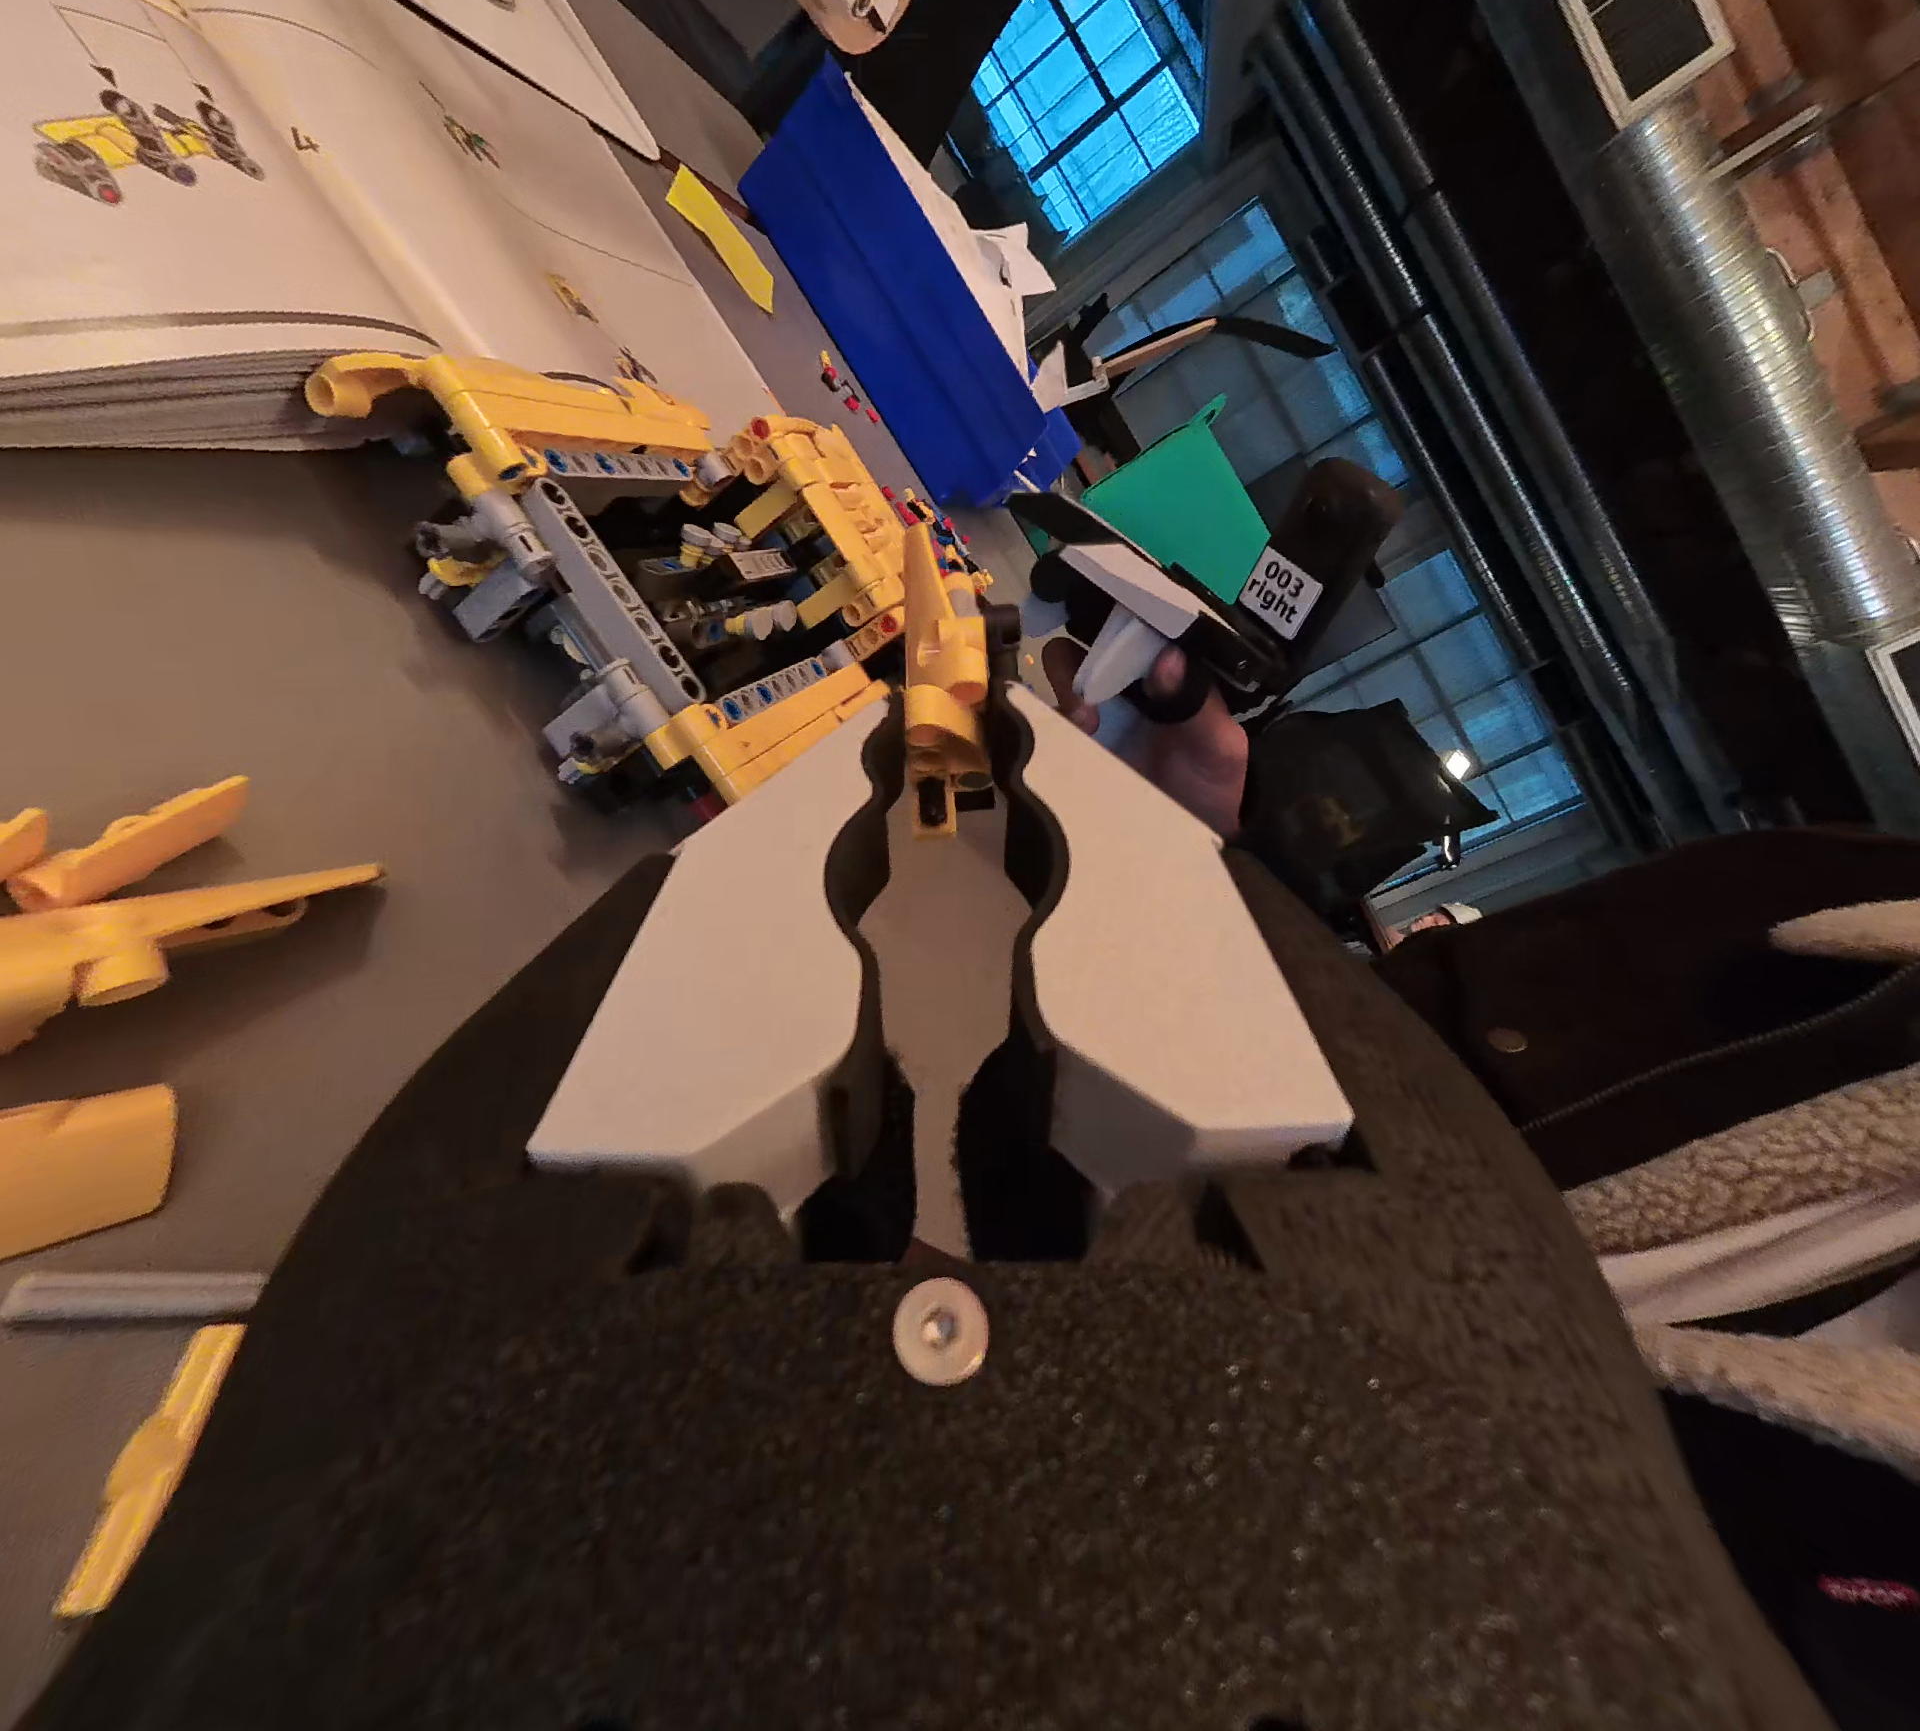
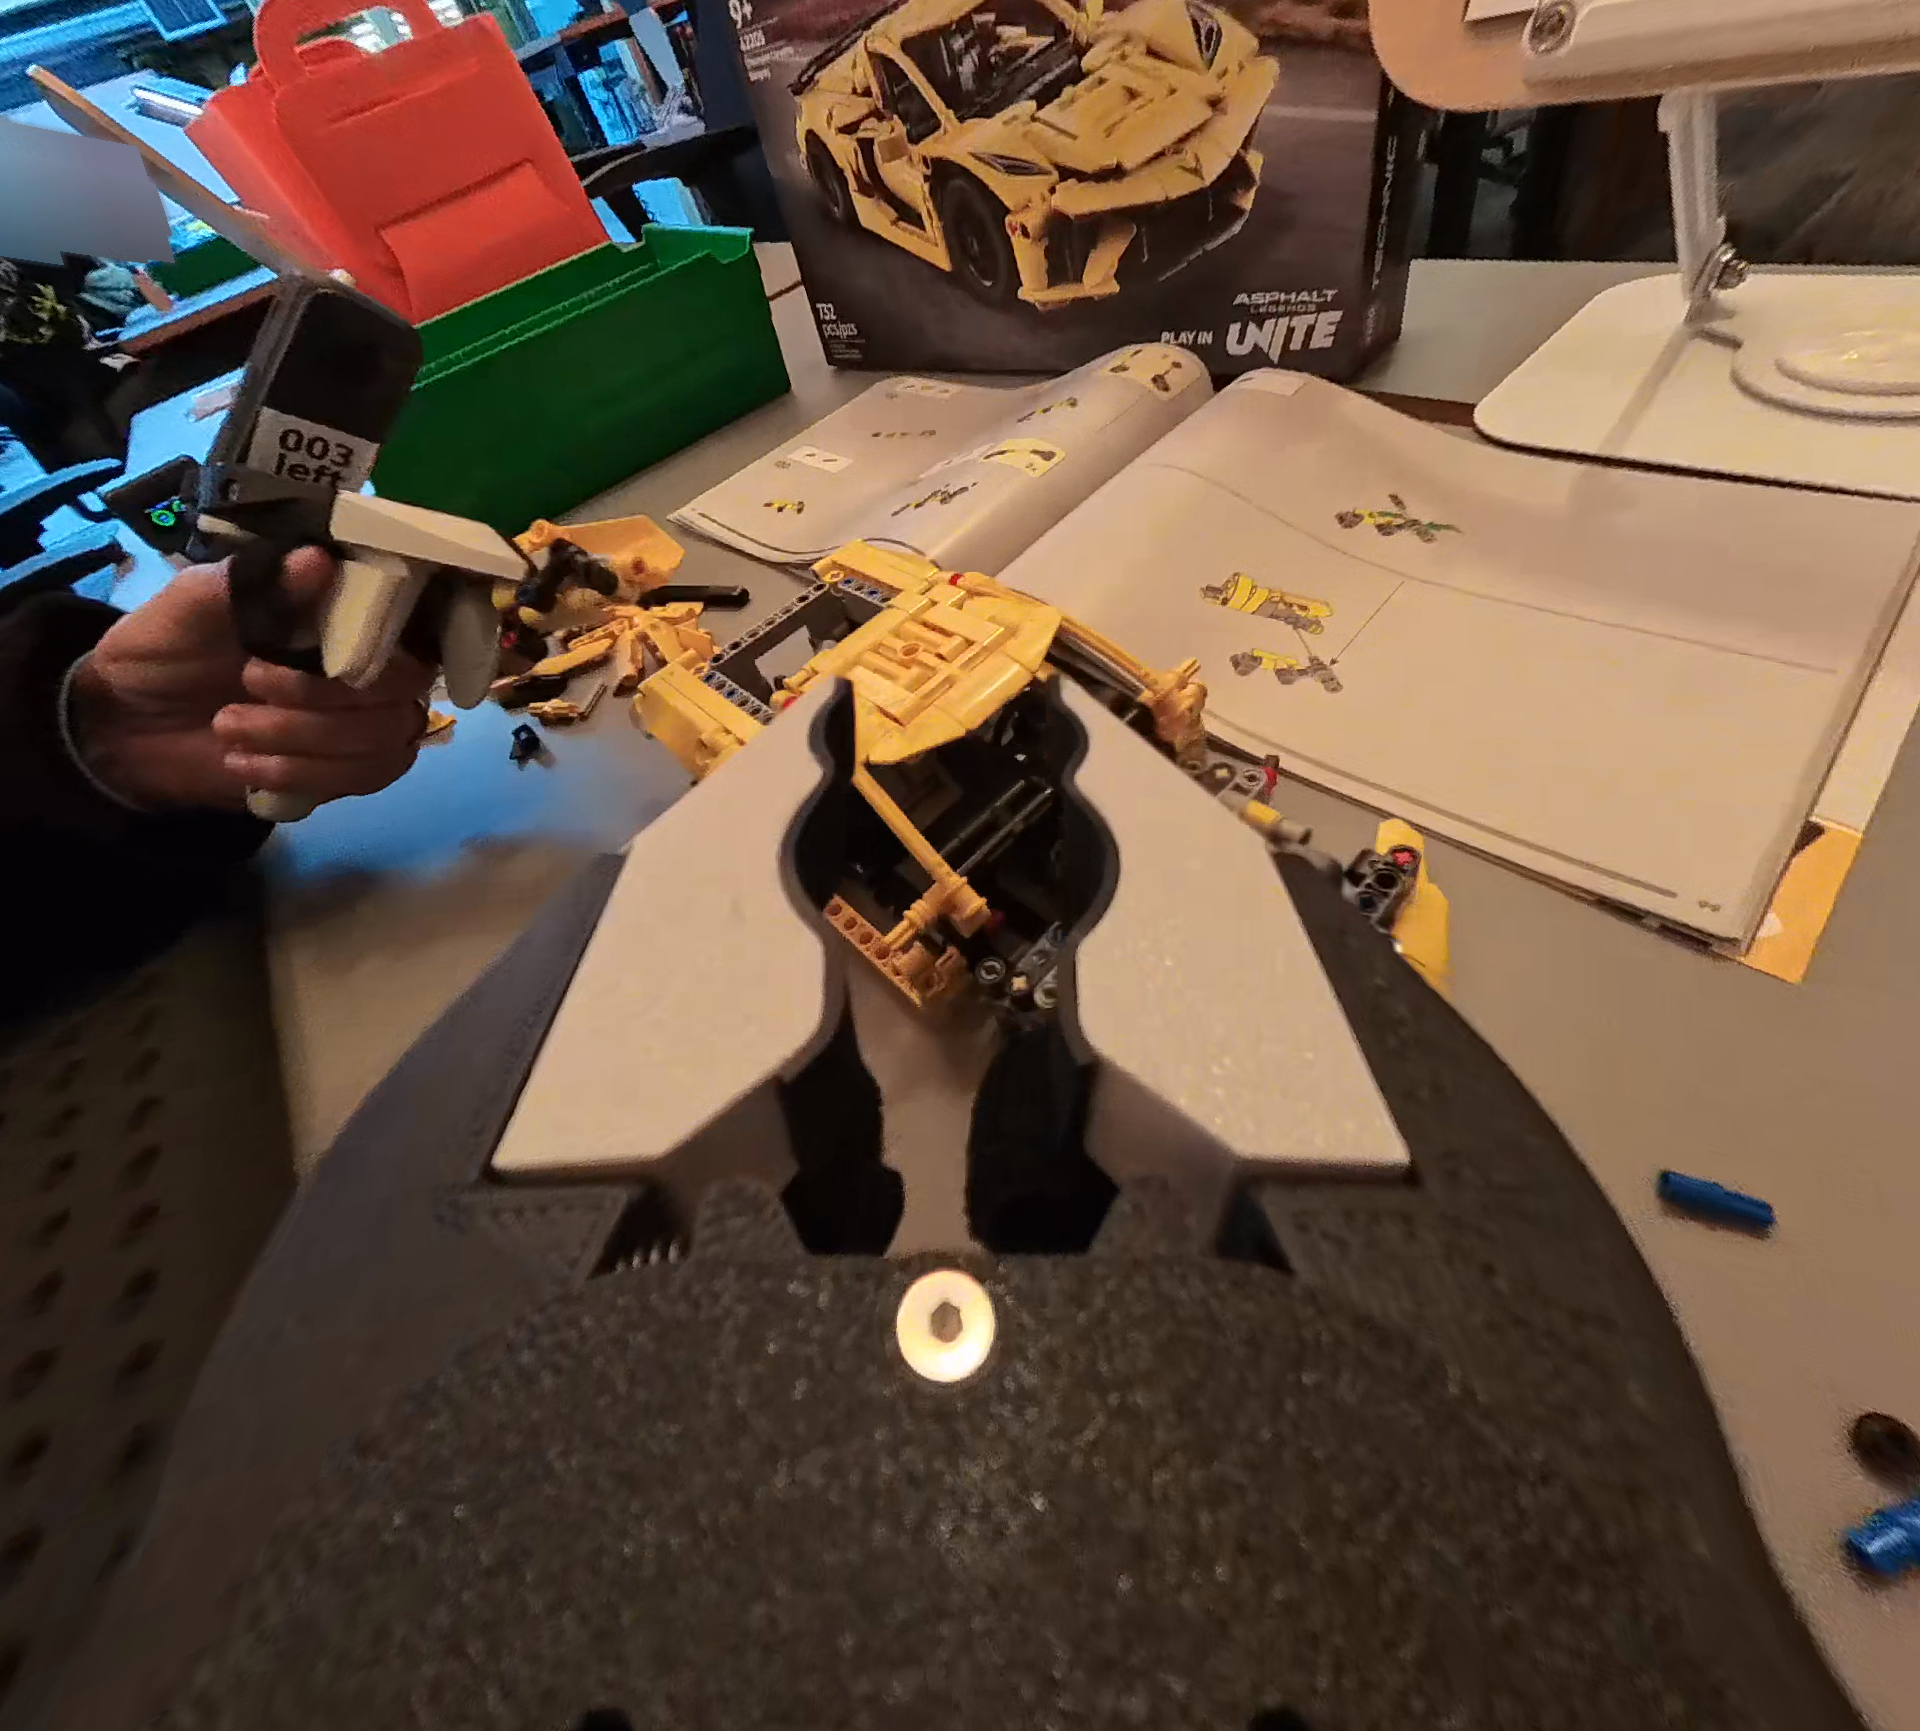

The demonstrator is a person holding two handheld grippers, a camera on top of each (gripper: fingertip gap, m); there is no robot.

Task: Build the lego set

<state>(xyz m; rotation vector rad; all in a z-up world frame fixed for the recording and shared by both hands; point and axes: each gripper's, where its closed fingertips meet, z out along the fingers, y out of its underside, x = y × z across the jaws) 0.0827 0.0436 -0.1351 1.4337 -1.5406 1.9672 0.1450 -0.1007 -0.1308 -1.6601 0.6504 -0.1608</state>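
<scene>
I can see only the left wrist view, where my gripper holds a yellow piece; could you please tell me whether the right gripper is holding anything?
Observer: No. The right gripper is open and empty, and the car model shows through the gap between its fingers.
Operator: Thank you. Are any loose pins lying near it?
Observer: Yes, a blue pin lies on the table to that gripper's right, and a second one sits at the frame's right edge.
Operator: And where is the set's box?
Observer: The box stands upright behind the open manual.
</scene>
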